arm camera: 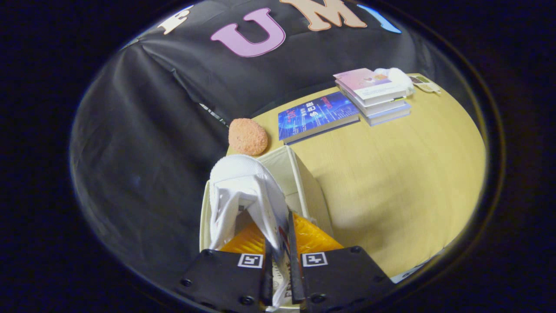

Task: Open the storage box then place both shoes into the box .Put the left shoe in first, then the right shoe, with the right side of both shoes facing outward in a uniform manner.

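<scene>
One white mesh shoe [243, 191] hangs from the gripper [280, 243], its two orange fingers [310, 237] closed on a thin fold of the upper near the collar, with the toe pointing away and down into the open storage box [304, 182]. The box is a cream fabric bin with soft walls, standing at the near left edge of the pale wooden table [391, 182], its left wall close to the black cloth.

The shoe looks light and limp: the mesh sags around the pinch, so it will likely swing and twist rather than hold a set angle. The grip on cloth alone seems secure enough for so light a load, yet the material could creep out between the pads if the toe snags. A firmer hold would be the stiffer heel collar or the sole edge, though I cannot tell how close the pinch is to either. Which shoe of the pair this is cannot be told.

The box walls will probably give if the toe catches the rim, so a straight descent along the left wall seems safest. Room inside is tight; its floor is hidden by the shoe. To the right the table lies open. A round orange sponge [247, 137] sits just beyond the box's far corner, a blue book [317, 115] beyond that, and a stack of books [375, 95] near the far edge.
</scene>
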The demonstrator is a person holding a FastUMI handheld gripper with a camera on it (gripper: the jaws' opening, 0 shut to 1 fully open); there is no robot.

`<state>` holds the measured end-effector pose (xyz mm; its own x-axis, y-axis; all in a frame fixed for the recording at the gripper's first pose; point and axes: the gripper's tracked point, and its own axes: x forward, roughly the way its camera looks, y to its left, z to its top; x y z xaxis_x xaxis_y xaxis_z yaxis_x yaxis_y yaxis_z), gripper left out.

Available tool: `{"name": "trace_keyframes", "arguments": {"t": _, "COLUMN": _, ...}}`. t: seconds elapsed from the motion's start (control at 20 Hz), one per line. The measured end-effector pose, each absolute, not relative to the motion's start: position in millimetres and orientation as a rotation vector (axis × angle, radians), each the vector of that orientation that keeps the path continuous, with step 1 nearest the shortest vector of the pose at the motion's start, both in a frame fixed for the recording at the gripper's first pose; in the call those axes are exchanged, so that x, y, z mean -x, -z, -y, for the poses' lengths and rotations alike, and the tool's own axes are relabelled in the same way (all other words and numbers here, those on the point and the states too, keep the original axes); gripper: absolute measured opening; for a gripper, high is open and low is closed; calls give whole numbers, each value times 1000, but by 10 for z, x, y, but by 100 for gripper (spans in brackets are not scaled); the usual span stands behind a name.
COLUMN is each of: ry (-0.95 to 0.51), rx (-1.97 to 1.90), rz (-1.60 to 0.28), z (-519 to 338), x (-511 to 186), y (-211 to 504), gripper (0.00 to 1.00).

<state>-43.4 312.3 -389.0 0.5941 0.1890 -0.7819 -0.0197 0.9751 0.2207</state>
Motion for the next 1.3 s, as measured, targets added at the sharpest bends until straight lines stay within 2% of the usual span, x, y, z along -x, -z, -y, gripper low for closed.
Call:
{"name": "trace_keyframes", "arguments": {"t": 0.2, "ry": -174, "rx": -170, "rz": -915, "z": -3212, "x": 470, "y": 3877, "gripper": 43}}
{"name": "trace_keyframes", "arguments": {"t": 0.35, "ry": -234, "rx": -233, "rz": -893, "z": -3374, "x": 491, "y": 3733, "gripper": 64}}
{"name": "trace_keyframes", "arguments": {"t": 0.6, "ry": -228, "rx": -233, "rz": -804, "z": -3221, "x": 310, "y": 3380, "gripper": 99}}
{"name": "trace_keyframes", "arguments": {"t": 1.05, "ry": -164, "rx": -149, "rz": -616, "z": -2209, "x": 115, "y": 2605, "gripper": 99}}
{"name": "trace_keyframes", "arguments": {"t": 1.3, "ry": -150, "rx": -44, "rz": -430, "z": -1629, "x": 33, "y": 2039, "gripper": 99}}
